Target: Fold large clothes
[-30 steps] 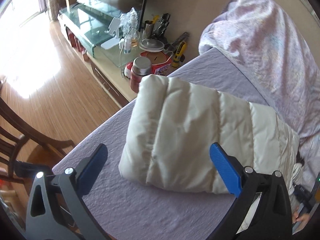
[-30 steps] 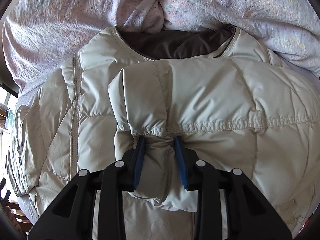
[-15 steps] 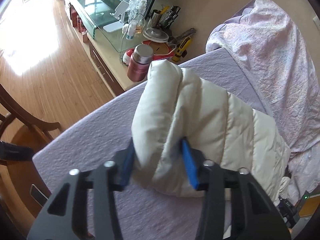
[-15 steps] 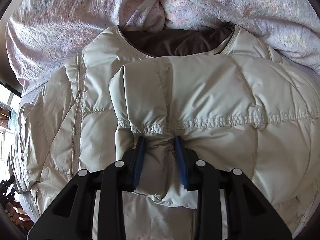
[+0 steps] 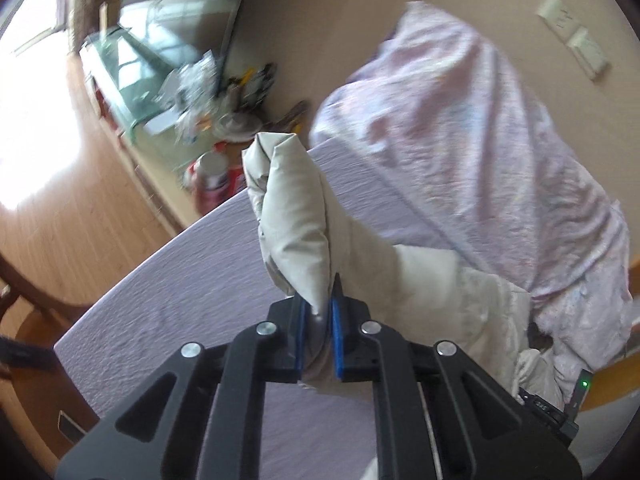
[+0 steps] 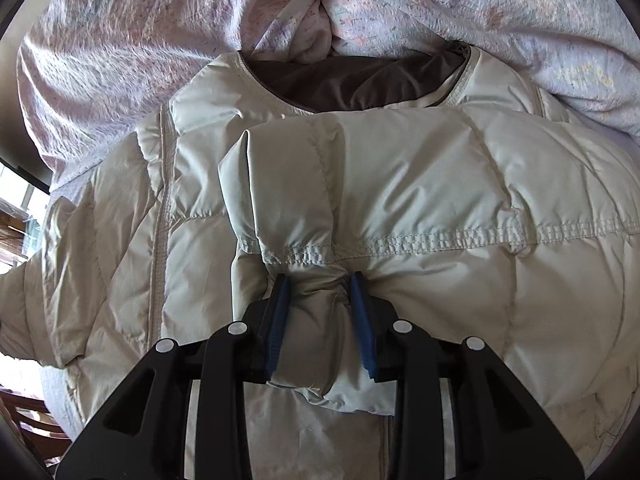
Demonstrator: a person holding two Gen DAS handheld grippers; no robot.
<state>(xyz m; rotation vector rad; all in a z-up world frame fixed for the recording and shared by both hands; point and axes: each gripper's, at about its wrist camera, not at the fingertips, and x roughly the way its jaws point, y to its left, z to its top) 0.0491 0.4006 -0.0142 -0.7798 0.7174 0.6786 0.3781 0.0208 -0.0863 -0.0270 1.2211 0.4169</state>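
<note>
My left gripper [image 5: 320, 320] pinches the jacket [image 5: 296, 216] sleeve, lifted off the bed [image 5: 192, 304]; my right gripper [image 6: 320, 312] clamps the folded sleeve cuff on the jacket's chest.

My left gripper [image 5: 319, 328] is matte black plastic, its two arms cut with triangular openings and studded with round silver screws low in the frame. Its fingers [image 5: 338, 340] wear blue pads. My right gripper [image 6: 322, 322] matches: black linkage, four silver screw heads, ribbed blue pads [image 6: 277, 332] near the frame's centre bottom.
</note>
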